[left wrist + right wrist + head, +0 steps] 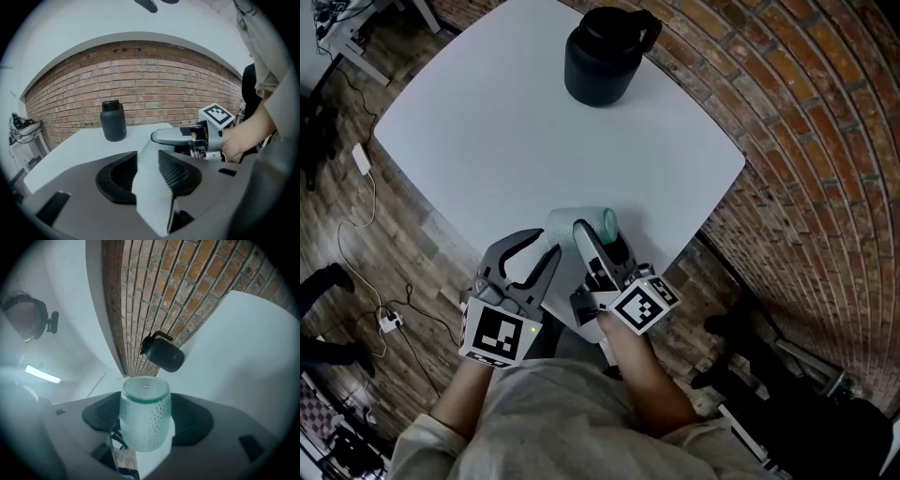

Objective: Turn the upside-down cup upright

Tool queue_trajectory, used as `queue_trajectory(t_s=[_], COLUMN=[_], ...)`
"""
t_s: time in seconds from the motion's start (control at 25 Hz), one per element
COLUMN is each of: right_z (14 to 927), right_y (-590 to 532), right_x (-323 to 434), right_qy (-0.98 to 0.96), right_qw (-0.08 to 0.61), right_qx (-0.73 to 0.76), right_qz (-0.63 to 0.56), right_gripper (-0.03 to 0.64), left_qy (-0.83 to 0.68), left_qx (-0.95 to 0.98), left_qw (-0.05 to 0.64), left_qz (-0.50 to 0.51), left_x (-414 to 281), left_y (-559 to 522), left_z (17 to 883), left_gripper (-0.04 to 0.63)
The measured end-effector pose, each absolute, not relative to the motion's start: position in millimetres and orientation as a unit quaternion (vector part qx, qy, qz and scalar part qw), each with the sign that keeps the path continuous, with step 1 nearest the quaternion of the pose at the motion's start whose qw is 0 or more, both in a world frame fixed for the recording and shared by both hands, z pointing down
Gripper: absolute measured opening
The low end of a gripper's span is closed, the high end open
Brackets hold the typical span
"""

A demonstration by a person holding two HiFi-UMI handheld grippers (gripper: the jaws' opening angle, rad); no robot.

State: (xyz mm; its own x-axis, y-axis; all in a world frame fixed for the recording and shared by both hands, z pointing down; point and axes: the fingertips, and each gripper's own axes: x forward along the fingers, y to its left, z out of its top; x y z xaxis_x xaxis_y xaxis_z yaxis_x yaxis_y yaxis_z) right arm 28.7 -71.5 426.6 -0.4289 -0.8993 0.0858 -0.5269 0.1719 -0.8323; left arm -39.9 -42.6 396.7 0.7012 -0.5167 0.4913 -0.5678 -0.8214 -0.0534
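The right gripper's (146, 414) two ribbed pads (193, 420) are clamped on either side of the one cup (140, 432), a translucent green tumbler with a dotted wall. It is held on its side over the near corner of the white table (516, 131). Its green-ringed end faces away from the gripper and looks closed, though that is hard to make out.

The left gripper's (150, 154) jaws stand a little apart with nothing pinched. The cup's dotted wall shows at their tips, but I cannot tell whether they touch it. From the head view the right gripper's fingers cover most of the cup.

Nothing shows inside the cup. One black lidded jug (600, 56) with a handle stands well apart at the far side of the table, its contents hidden.
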Motion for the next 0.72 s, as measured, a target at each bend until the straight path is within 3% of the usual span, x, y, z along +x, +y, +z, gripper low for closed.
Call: queue_trajectory(t_s=[0.04,0.2,0.72], right_z=[426,426,423], right_y=[-71,-69,-63], right_x=[29,32,29], right_qy=[0.732,0.731,0.731], right_qw=[0.222,0.225,0.230], right_qx=[-0.486,-0.483,-0.472], right_qz=[-0.422,-0.425,-0.436], right_gripper=[0.328,0.328,0.328], left_qy=[-0.284,-0.253,-0.177], left_qx=[0.922,0.927,0.930], left_qw=[0.051,0.030,-0.027], left_qz=[0.257,0.276,0.322], left_x=[-38,-29,-10], left_y=[-40,-36,-40], left_z=[401,413,439], left_gripper=[0.162,0.317,0.403])
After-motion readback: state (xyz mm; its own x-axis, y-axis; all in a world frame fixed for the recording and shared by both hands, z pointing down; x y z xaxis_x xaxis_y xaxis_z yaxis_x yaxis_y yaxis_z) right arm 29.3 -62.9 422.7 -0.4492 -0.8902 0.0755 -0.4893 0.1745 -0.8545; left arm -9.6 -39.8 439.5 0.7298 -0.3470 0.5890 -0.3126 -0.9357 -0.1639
